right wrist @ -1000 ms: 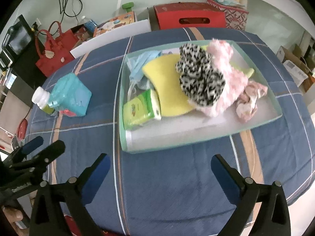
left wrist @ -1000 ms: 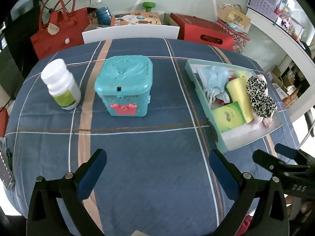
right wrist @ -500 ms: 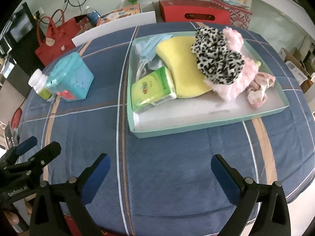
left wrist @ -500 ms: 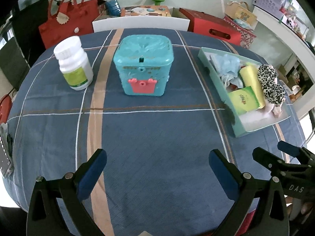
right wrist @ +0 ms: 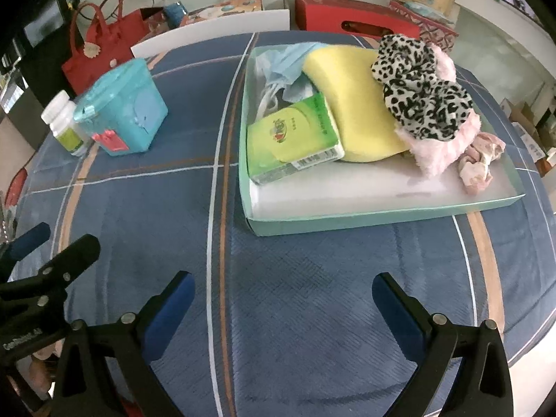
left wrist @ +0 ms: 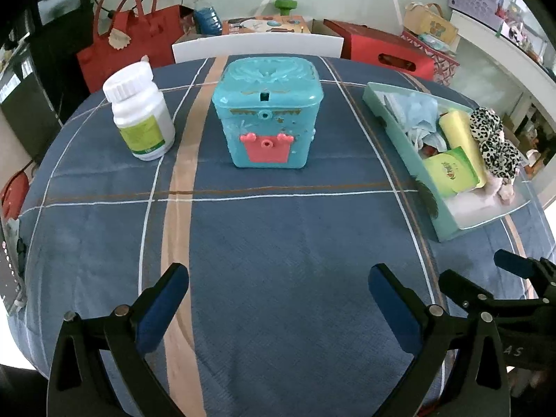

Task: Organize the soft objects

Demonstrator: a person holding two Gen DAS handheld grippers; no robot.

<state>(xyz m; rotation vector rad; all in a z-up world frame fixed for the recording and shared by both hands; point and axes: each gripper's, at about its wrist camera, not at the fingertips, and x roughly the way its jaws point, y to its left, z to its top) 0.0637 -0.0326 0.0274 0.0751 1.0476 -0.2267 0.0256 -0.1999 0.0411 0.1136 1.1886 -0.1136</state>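
A teal tray [right wrist: 375,220] [left wrist: 392,121] sits on the blue checked tablecloth and holds soft items: a green tissue pack [right wrist: 292,142] [left wrist: 450,172], a yellow sponge [right wrist: 351,100], a leopard-print scrunchie [right wrist: 417,90] [left wrist: 493,139] on pink fluff [right wrist: 448,142], a pale pink scrunchie [right wrist: 479,163] and blue face masks [right wrist: 285,66]. My right gripper [right wrist: 283,299] hangs open over bare cloth in front of the tray. My left gripper [left wrist: 278,288] is open too, empty, near the table's front edge, facing the teal toy box [left wrist: 267,118].
A white pill bottle [left wrist: 139,111] [right wrist: 64,121] stands left of the teal toy box [right wrist: 121,107]. Behind the table are a white chair back [left wrist: 257,47], a red handbag [left wrist: 128,34] and a red box [right wrist: 354,17]. A white counter [left wrist: 504,48] runs along the right.
Both grippers have drawn back toward the table's near edge and stayed open. The tray and the toy box now sit farther from the fingers.
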